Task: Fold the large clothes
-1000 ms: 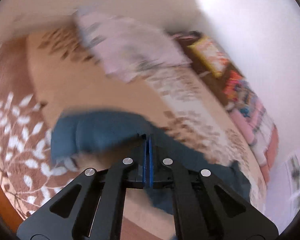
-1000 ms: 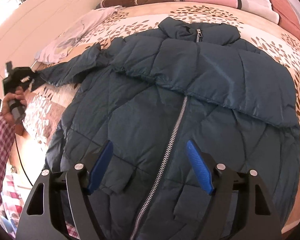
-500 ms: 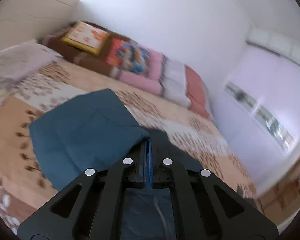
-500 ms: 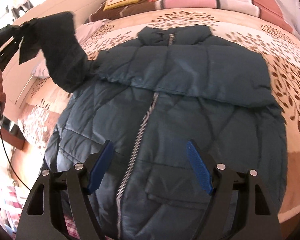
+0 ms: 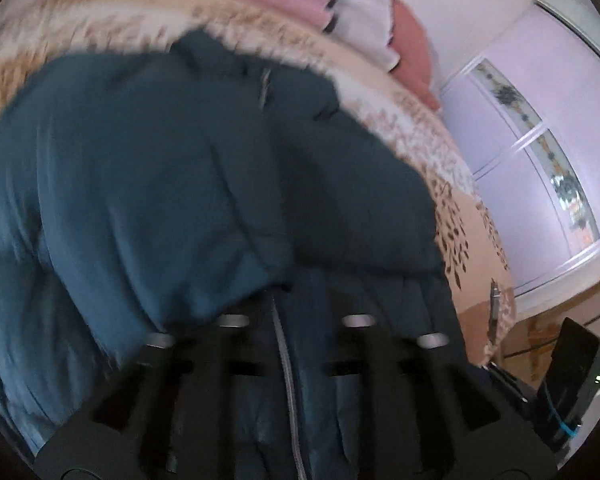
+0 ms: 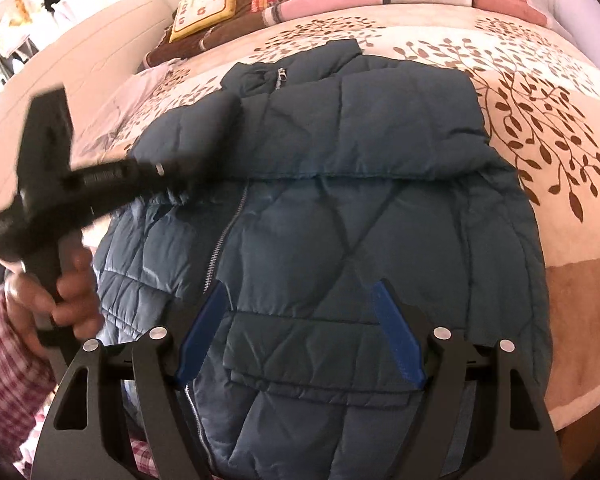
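Right gripper (image 6: 300, 332): black frame of two angled arms with elongated cut-out slots, four round silver screw heads across the arms, and two flat blue pads (image 6: 398, 340) on the inner faces of the fingers. Left gripper (image 6: 167, 178): matte black body with pistol-style handle, blocky black housing on top, faint white lettering along the barrel, one small silver screw; blurred in both views. Left hand (image 6: 59, 296): sleeve (image 6: 7, 364) in red-and-white check.
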`<action>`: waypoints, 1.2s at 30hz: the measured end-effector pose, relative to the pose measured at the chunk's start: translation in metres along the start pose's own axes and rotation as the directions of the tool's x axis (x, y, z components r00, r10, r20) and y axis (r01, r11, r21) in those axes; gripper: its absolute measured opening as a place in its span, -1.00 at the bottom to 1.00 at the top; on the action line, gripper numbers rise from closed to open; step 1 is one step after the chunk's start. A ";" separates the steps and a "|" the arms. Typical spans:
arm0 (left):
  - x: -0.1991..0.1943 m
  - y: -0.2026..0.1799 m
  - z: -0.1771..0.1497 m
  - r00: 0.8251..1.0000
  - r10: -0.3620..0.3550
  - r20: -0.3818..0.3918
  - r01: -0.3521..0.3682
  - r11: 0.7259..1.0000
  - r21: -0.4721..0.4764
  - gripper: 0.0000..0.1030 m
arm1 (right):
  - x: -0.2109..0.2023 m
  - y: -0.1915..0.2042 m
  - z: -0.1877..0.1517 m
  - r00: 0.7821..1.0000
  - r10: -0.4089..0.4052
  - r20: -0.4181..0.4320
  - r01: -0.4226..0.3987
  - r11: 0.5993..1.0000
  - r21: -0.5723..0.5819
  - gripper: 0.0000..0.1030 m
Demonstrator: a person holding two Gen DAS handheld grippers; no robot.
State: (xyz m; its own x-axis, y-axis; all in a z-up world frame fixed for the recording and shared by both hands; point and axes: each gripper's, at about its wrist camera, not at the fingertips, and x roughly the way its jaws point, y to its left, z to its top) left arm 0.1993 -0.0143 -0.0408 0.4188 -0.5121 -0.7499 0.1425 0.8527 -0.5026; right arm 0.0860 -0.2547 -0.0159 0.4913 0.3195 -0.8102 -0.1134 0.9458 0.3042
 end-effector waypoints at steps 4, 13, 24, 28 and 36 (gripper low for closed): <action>-0.019 0.011 -0.025 0.999 0.015 0.035 -0.014 0.999 -0.036 0.34 | 0.003 0.006 0.006 1.000 -0.002 -0.001 0.002 1.000 -0.010 0.45; -0.087 0.049 -0.084 0.954 0.241 0.177 -0.227 0.969 -0.095 0.38 | 0.028 0.084 0.038 0.999 0.016 0.038 -0.007 0.971 -0.239 0.45; -0.126 0.084 -0.114 0.951 0.229 0.208 -0.196 0.966 -0.166 0.38 | 0.102 0.192 0.036 0.997 -0.082 0.013 0.076 0.839 -0.538 0.61; -0.131 0.091 -0.116 0.950 0.225 0.217 -0.186 0.965 -0.185 0.38 | 0.130 0.198 0.029 0.977 -0.204 0.066 0.202 0.770 -0.605 0.22; -0.132 0.097 -0.118 0.950 0.226 0.217 -0.184 0.963 -0.198 0.38 | 0.084 0.153 0.055 0.993 -0.091 0.076 0.114 0.902 -0.417 -0.77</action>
State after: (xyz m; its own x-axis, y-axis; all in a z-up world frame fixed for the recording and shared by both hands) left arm 0.0522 0.1238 -0.0408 0.6249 -0.2712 -0.7321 -0.1170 0.8946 -0.4313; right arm 0.1575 -0.0860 -0.0100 0.5635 0.2273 -0.7942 -0.4067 0.9132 -0.0272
